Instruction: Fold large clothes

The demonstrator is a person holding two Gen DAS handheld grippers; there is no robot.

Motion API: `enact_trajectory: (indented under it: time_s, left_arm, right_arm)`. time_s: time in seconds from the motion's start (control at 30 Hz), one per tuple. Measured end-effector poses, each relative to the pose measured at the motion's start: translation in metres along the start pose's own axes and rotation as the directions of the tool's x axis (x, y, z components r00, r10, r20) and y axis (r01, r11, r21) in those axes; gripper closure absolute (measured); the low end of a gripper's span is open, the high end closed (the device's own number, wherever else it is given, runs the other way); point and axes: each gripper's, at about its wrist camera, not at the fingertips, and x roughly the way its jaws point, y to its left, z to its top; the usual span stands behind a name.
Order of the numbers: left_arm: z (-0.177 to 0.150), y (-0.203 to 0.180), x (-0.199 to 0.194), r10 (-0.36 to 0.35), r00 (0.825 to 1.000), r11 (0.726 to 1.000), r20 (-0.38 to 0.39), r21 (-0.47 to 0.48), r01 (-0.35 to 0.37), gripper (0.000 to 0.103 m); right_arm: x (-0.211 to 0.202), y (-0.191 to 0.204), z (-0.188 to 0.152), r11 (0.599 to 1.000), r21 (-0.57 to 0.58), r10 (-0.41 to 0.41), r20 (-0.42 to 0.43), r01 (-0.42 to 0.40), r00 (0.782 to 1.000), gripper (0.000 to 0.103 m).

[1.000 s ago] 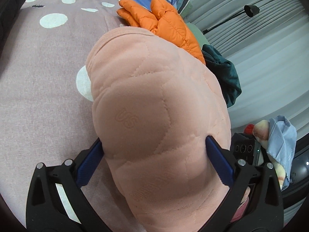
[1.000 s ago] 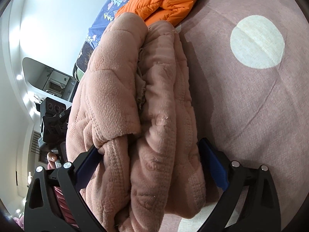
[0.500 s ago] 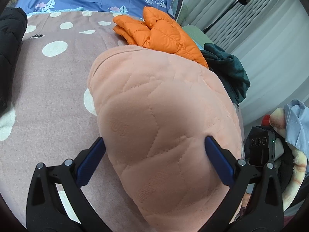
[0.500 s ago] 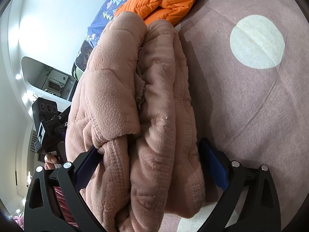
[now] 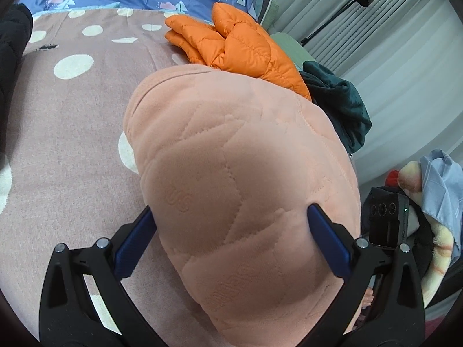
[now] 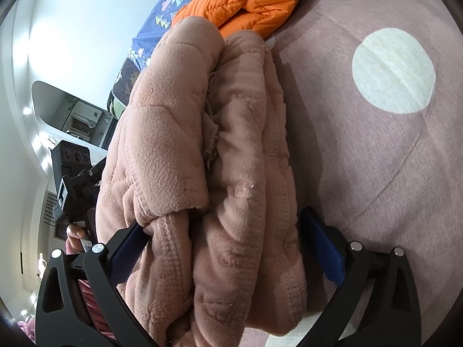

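Note:
A thick folded pink quilted fleece garment (image 5: pixel 237 179) fills the middle of the left wrist view, held above a mauve bedspread with cream dots (image 5: pixel 63 121). My left gripper (image 5: pixel 231 217) has its blue pads pressed into both sides of the bundle. In the right wrist view the same garment (image 6: pixel 202 150) shows its folded layers edge-on, and my right gripper (image 6: pixel 222 225) clamps the stack between its pads. The other gripper's body (image 6: pixel 72 173) shows at the left beyond the garment.
An orange puffer jacket (image 5: pixel 240 46) lies on the bed behind the bundle, also in the right wrist view (image 6: pixel 249 0). A dark teal garment (image 5: pixel 338 101) sits at the bed's right edge. A black jacket (image 5: pixel 11 37) is at far left. Grey curtains (image 5: pixel 390 43) stand to the right.
The left gripper has lifted and pulled back slightly, so more of the bed and blue sheet shows. The right view is almost unchanged. Both grips hold.

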Motion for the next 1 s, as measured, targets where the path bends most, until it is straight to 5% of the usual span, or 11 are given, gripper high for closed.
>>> enact_trajectory:
  time_s: [0.23,0.5,0.63,0.7,1.0]
  left_arm:
    - [0.000,0.020,0.001,-0.070,0.998,0.994,0.005,-0.086,0.070,0.002]
    - [0.015,0.025,0.021,-0.041,0.999,0.989,0.024,-0.144,0.044,0.002]
    - [0.014,0.015,0.016,-0.021,0.999,0.996,0.041,-0.088,0.024,0.003]
    - [0.011,0.009,0.006,-0.018,0.997,0.998,0.070,-0.065,0.023,0.012]
    - [0.003,-0.026,-0.076,-0.038,0.969,0.999,0.244,0.035,0.030,0.018]
  right_arm:
    - [-0.005,-0.006,0.003,1.000,-0.002,0.006,-0.001,-0.006,1.000,0.001]
    - [0.000,-0.005,0.004,1.000,-0.018,0.022,0.012,-0.022,1.000,0.002]
    - [-0.003,0.006,-0.001,0.997,-0.056,0.052,0.029,-0.050,0.998,0.033]
    - [-0.013,0.013,-0.005,0.995,-0.088,0.058,0.060,-0.052,0.997,0.042]
    - [-0.048,0.064,-0.016,0.964,-0.235,0.151,0.114,-0.121,0.982,0.044]
